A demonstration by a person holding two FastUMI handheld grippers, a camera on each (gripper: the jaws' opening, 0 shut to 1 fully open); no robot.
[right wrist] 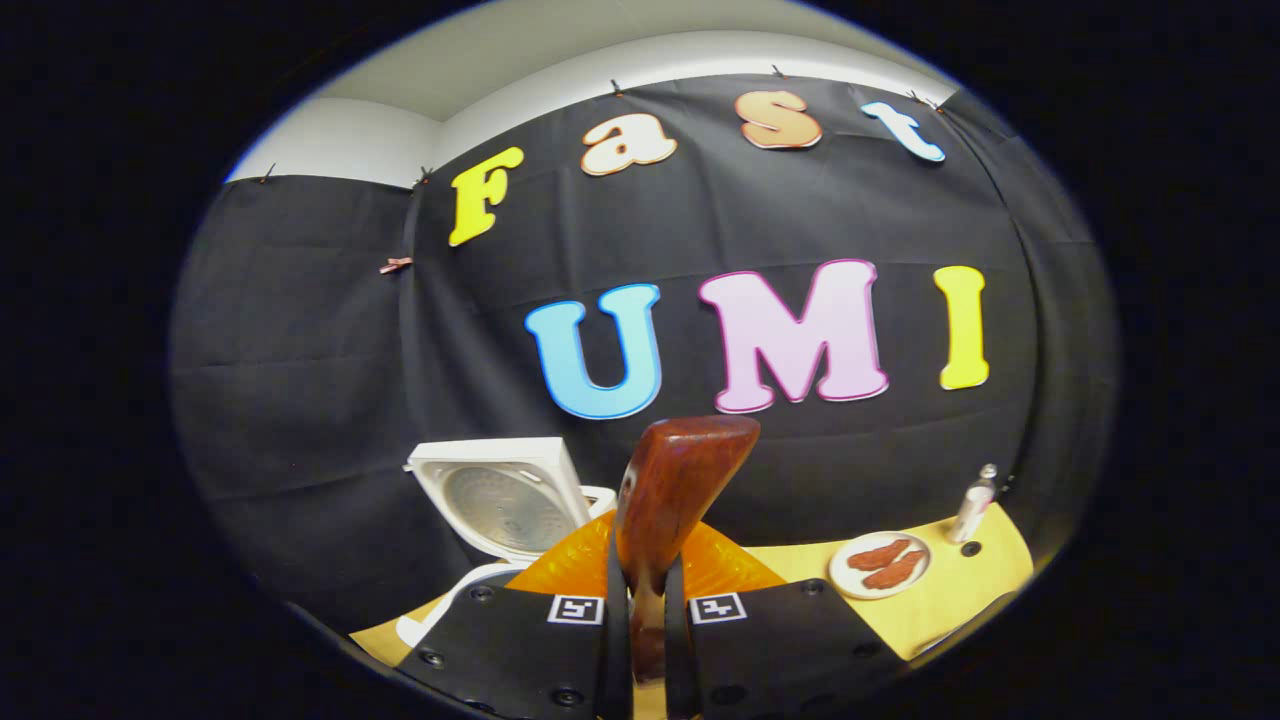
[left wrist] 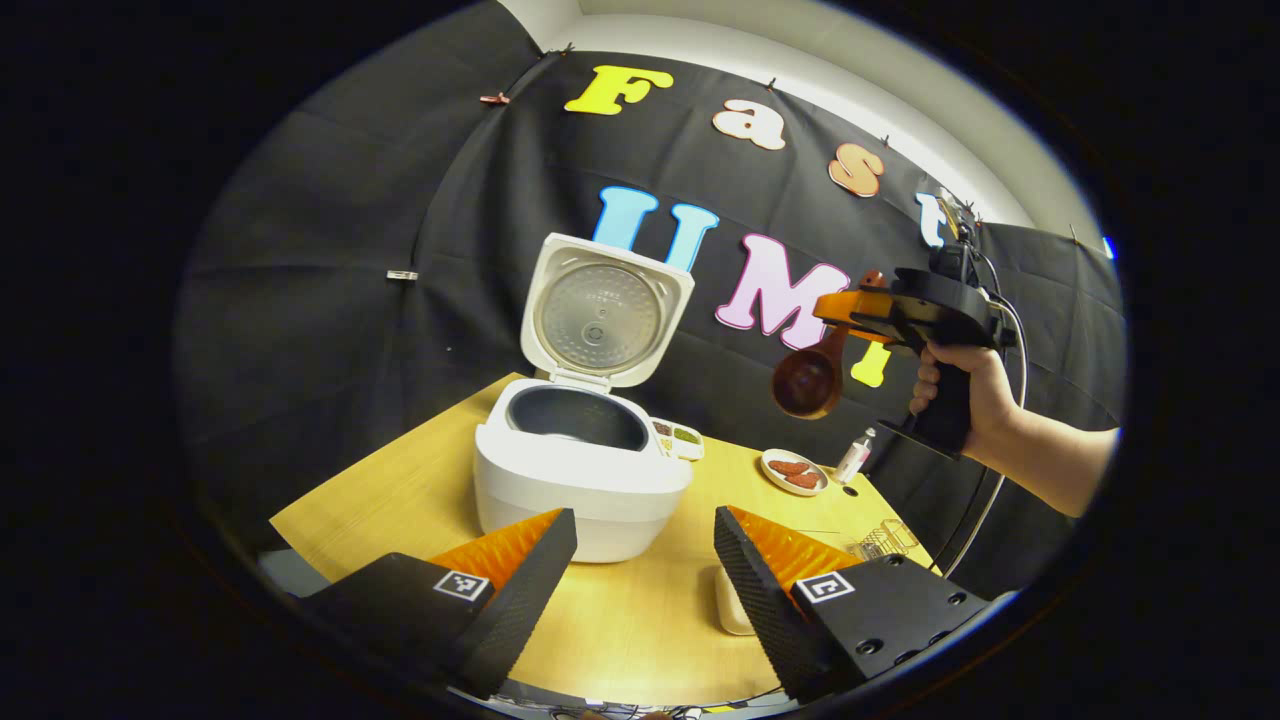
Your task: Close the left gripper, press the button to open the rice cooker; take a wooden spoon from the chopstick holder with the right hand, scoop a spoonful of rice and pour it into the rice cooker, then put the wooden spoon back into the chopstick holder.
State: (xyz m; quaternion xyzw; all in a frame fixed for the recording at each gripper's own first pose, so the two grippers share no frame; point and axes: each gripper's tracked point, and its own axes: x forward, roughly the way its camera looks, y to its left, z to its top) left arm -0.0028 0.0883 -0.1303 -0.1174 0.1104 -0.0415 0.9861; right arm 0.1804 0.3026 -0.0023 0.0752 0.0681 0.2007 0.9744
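we saw right gripper [right wrist: 640, 600] clamped on wooden spoon [left wrist: 812, 375], held high, bowl pointing left toward open rice cooker [left wrist: 585, 460] on table [left wrist: 640, 620]; left gripper [left wrist: 640, 560] spread wide, empty, nearer cooker.

A black cloth [right wrist: 300, 400] hangs as the booth's wall behind the bench, falling in soft creases and pinned along its top edge by small clips [left wrist: 494, 98]. Above the cloth runs a band of pale wall [right wrist: 330, 135] (white to light grey, meeting at a corner in both views). The bench [left wrist: 400, 490] has a light wood-grain top, warm yellow under the light, and the cloth drops behind its far edge. The light is even and comes from above, giving a soft sheen on the bench top. At the bench's right edge the cloth goes on down past it.
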